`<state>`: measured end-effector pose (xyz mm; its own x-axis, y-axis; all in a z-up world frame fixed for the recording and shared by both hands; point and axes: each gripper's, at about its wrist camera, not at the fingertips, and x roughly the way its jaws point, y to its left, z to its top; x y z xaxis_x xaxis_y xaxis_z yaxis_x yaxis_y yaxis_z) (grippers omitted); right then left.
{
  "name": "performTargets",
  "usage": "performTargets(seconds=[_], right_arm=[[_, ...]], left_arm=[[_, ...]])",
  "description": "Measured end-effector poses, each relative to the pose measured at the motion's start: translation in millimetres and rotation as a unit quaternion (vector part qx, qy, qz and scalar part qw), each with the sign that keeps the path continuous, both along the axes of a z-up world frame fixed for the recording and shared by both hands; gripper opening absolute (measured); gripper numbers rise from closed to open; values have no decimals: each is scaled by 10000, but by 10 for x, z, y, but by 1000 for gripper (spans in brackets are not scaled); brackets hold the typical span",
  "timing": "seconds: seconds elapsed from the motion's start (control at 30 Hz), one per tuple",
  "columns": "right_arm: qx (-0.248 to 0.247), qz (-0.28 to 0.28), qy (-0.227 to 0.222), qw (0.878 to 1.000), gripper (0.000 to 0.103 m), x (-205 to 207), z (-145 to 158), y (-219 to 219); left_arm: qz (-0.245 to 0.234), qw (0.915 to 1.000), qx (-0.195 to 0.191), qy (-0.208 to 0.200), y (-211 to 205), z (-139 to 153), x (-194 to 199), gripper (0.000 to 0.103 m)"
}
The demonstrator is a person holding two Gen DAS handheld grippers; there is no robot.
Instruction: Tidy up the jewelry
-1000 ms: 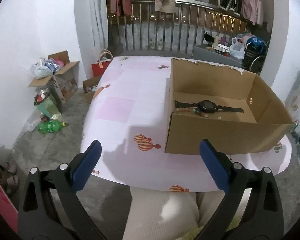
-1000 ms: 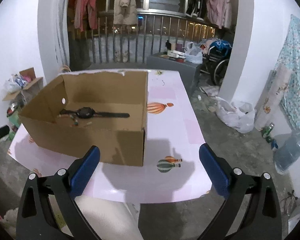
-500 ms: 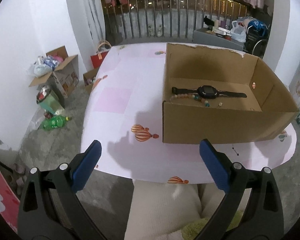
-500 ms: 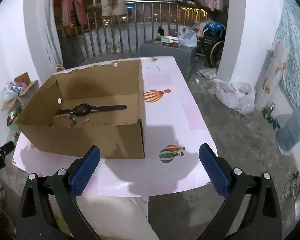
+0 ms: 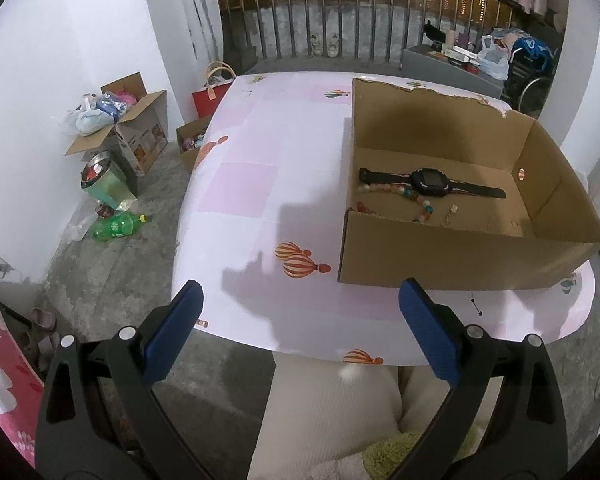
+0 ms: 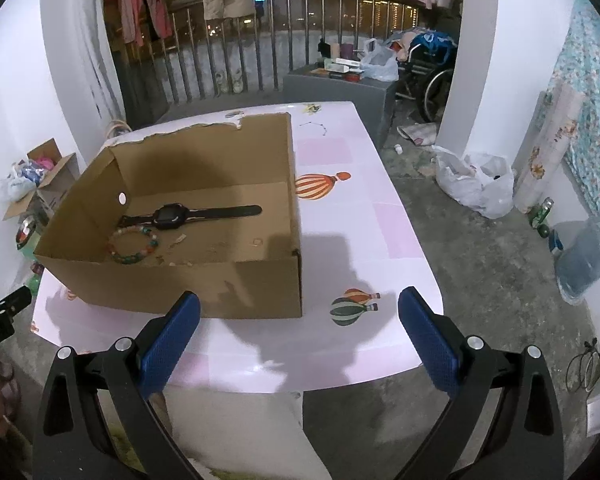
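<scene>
Hovering both grippers off the near edge of the table (image 5: 260, 184), left gripper (image 5: 300, 328) and right gripper (image 6: 300, 330) each spread wide with nothing between the pads. Sitting inside the box (image 6: 260, 284) already: watch (image 6: 172, 216) lying flat across the floor, bead bracelet (image 6: 134, 245) just beside it toward the near wall, plus a tiny pale bit (image 5: 454, 208) and what might be a ring (image 6: 257, 242), too small to tell. Probably looking at a wrap-up or a reach-in next. Risking a snag here: dropping in over the near wall could clip the cardboard and shove the whole box, scattering those small bits. Grabbing beads next to the strap could drag both. Nothing else crowding the tabletop; just floor clutter around, boxes (image 5: 128, 136), a green bottle (image 5: 118, 226), white bags (image 6: 476, 184), well clear.
</scene>
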<state>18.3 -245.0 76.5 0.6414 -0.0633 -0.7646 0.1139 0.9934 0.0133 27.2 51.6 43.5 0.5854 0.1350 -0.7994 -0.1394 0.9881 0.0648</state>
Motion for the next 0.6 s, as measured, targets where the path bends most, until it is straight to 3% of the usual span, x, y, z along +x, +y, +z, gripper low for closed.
performTargets(seconds=[0.6], right_arm=[[-116, -28, 166, 9998, 96, 120, 30, 39]], left_arm=[[56, 9999, 6, 144, 2, 29, 48, 95]])
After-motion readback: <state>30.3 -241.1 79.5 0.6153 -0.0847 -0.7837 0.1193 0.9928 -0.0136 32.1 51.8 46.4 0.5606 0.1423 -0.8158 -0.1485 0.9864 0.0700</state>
